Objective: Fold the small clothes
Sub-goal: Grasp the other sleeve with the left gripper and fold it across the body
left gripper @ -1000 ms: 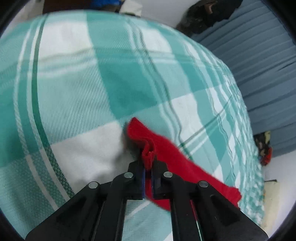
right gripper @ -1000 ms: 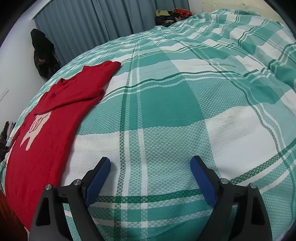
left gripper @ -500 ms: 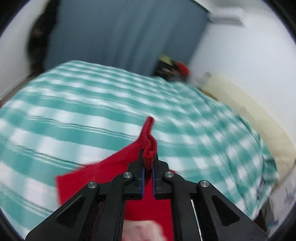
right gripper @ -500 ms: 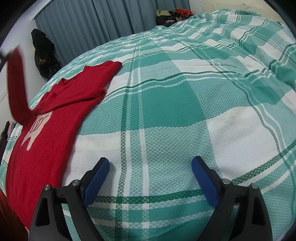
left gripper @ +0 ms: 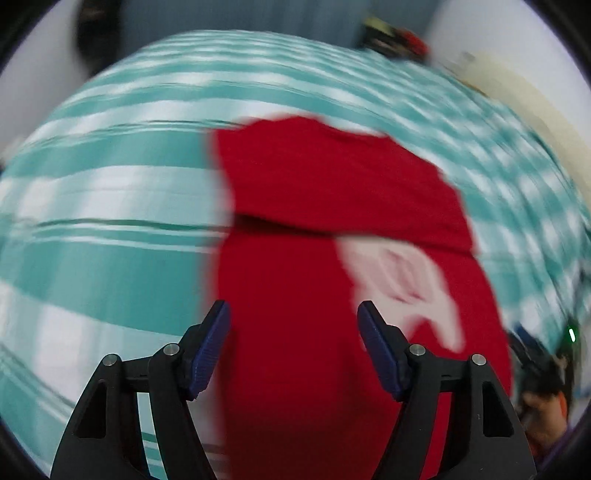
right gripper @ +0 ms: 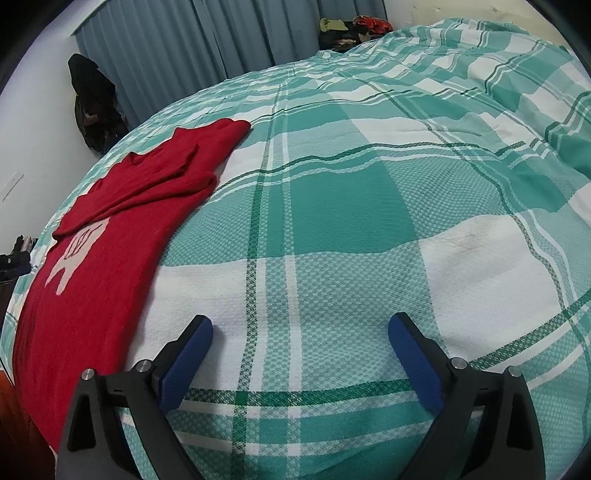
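Note:
A small red sweater (left gripper: 314,258) with a pale pink print (left gripper: 402,280) lies flat on the green-and-white checked bedspread (left gripper: 92,229). Both sleeves lie folded across its chest. My left gripper (left gripper: 293,332) is open and empty just above the sweater's lower body; this view is blurred by motion. In the right wrist view the sweater (right gripper: 99,258) lies at the left edge of the bed. My right gripper (right gripper: 299,354) is open and empty over bare bedspread (right gripper: 332,206), to the right of the sweater.
Blue curtains (right gripper: 192,40) hang behind the bed. A dark coat (right gripper: 94,107) hangs at the left wall. A pile of clothes (right gripper: 351,27) sits at the far end of the bed. A rumpled part of the bedspread (right gripper: 554,122) rises at the right.
My left gripper carried the red sleeve up and over onto the sweater's chest, then opened and let it go. The right gripper has stayed still and open.

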A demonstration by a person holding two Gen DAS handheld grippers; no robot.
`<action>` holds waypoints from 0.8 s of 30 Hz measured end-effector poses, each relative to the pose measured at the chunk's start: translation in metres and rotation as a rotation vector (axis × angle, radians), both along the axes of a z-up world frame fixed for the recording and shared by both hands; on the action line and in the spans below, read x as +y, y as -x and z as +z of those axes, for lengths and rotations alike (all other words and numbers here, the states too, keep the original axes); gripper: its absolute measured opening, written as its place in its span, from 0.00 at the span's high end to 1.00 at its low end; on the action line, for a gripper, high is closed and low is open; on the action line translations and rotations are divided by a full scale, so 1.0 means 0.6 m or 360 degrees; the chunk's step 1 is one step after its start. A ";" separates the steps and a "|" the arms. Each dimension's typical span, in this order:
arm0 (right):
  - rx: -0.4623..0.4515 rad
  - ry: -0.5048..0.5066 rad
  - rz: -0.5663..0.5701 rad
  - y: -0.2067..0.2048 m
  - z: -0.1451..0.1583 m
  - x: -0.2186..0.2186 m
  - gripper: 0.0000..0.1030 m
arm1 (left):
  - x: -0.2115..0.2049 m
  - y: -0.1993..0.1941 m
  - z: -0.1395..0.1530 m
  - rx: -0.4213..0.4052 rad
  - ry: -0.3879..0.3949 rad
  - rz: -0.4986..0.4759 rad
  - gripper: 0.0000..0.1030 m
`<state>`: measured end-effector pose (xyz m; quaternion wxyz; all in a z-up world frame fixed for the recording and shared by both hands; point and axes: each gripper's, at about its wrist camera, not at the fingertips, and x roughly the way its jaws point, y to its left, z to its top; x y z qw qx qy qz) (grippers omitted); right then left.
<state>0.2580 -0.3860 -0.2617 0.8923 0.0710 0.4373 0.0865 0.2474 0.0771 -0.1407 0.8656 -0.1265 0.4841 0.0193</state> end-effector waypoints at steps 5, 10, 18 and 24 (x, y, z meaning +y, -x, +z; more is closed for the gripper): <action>0.0000 0.0017 0.0004 -0.001 -0.001 0.004 0.05 | 0.019 -0.038 -0.028 -0.0012 -0.0104 -0.0072 0.27; -0.0004 0.0020 0.0003 -0.001 -0.001 0.004 0.05 | -0.008 -0.115 -0.072 0.0004 -0.0367 0.0010 0.40; -0.0004 0.0018 0.0007 -0.002 -0.002 0.005 0.03 | 0.081 -0.056 -0.097 -0.0016 -0.0189 0.0229 0.94; 0.0002 0.0036 0.0015 -0.004 -0.003 0.009 0.01 | 0.098 -0.047 -0.097 0.0024 -0.0065 0.0294 0.85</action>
